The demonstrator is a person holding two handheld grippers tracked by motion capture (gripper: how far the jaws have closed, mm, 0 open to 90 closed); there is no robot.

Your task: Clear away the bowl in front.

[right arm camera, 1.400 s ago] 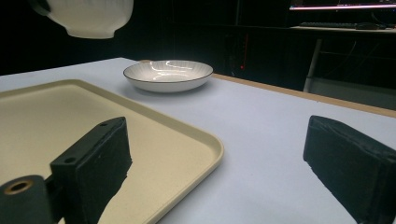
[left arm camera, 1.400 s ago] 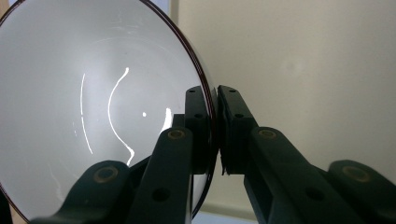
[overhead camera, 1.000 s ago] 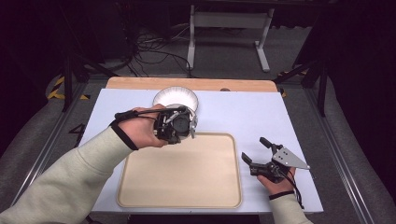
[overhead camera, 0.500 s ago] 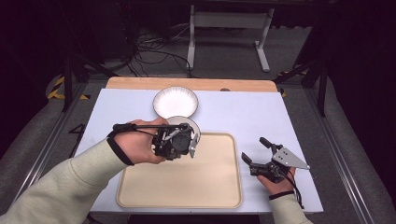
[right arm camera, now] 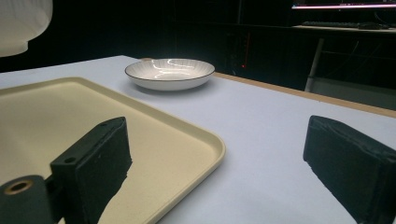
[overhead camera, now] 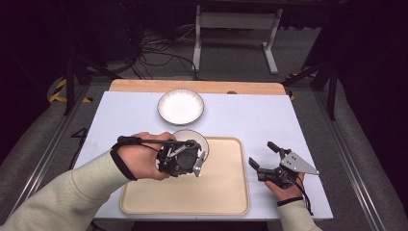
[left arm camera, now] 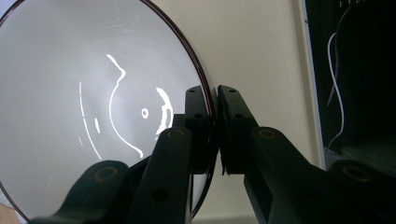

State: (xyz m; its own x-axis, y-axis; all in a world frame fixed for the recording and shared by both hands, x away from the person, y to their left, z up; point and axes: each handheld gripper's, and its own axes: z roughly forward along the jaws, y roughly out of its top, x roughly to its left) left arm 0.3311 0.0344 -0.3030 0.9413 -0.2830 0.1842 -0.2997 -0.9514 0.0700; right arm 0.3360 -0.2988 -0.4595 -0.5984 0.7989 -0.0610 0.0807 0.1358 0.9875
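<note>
Bowl (overhead camera: 191, 142) transfer looked roughly half finished: judging by how things lay, one white bowl was in the air over the tray's (overhead camera: 226, 192) far-left corner, at about 10 o'clock from the tray's middle, not set down. The left gripper (overhead camera: 197, 162) was clenched on that bowl's rim; in the left gripper view its two black jaws pinched the thin dark-edged rim (left arm camera: 209, 100) from inside and outside, with the cream tray surface behind. The bowl (left arm camera: 93, 107) held nothing, only glare on its glazed inside.

A second dish, a shallow white plate (overhead camera: 181, 106) with a ribbed rim, sat on the pale blue table cover (overhead camera: 125, 115) at 12 o'clock from the tray, well apart from it and near the wooden far edge. It was empty too; the right gripper view showed the plate (right arm camera: 170, 73) beyond the tray's rounded corner (right arm camera: 205, 140).

The tray itself carried nothing on its surface. What seemed left, then, was lowering the held bowl onto the tray and letting go, and perhaps fetching the plate afterwards, though that last is only a guess.

The right gripper (overhead camera: 265, 156) rested on the table at 3 o'clock from the tray, just beside its right edge, jaws spread wide with nothing between them, pointing toward the far side of the table
</note>
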